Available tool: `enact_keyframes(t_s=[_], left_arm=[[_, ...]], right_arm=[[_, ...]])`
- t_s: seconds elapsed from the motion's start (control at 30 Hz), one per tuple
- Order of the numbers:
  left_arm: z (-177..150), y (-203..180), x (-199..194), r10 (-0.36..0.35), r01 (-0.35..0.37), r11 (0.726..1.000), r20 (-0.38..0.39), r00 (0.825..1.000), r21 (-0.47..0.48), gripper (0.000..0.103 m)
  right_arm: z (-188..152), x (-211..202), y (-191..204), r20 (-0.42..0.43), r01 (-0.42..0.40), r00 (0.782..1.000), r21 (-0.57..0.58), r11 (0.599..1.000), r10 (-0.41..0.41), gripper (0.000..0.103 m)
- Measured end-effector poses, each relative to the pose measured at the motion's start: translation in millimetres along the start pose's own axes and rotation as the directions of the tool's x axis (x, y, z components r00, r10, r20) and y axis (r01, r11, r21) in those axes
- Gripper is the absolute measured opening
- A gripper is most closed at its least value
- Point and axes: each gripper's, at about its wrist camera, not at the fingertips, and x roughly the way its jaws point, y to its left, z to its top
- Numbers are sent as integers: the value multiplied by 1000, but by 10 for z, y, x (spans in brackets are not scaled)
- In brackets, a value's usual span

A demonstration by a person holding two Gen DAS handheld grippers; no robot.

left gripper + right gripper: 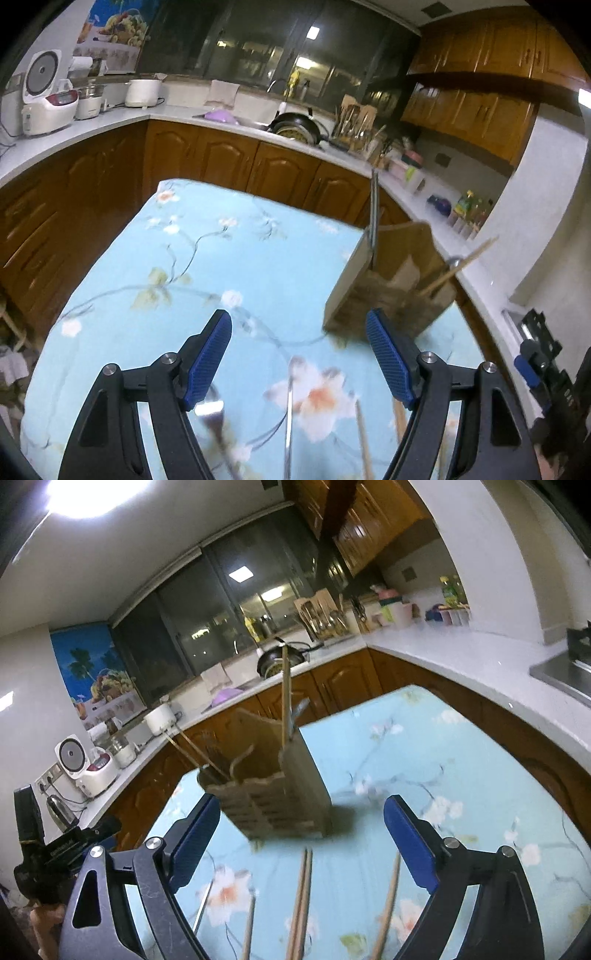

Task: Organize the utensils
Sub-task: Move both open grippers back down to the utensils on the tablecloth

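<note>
Left hand-held gripper (299,363): spread wide, blue ribbed pads, holding nothing
Right hand-held gripper (301,843): spread wide, empty
Writing: none legible
Utensil holder (273,794): slatted wood box, upright on tabletop (461,768), chopsticks and metal utensils inside
Loose chopsticks (301,897): wooden, flat on floral blue cloth, near the grippers

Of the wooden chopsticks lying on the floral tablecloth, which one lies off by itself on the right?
The single wooden chopstick nearest the right gripper's right jaw; the others, including the touching pair, lie further left.
</note>
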Motion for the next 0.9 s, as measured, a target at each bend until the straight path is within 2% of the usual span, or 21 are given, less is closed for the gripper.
enact_keyframes(t_s=[0.17, 0.4, 0.63, 0.8, 0.9], left_arm=[[-211, 30, -199, 22, -22, 1000, -35, 999, 3, 75], [-478, -3, -279, 50, -48, 998, -111, 993, 29, 75], [-550, -82, -392, 67, -59, 996, -138, 988, 60, 75], [-555, -60, -303, 70, -61, 996, -151, 986, 64, 74], [-545, -45, -256, 76, -65, 995, -158, 984, 72, 74]], right_arm=[[-204, -165, -64, -5, 16, 1000, 13, 1000, -16, 92], [-532, -189, -31, -78, 23, 997, -32, 999, -26, 92], [-689, -175, -21, -106, 26, 994, -50, 998, -31, 92], [-722, -134, 32, -124, 25, 992, -80, 996, -35, 91], [-747, -82, 73, -141, 26, 989, -97, 995, -39, 83]])
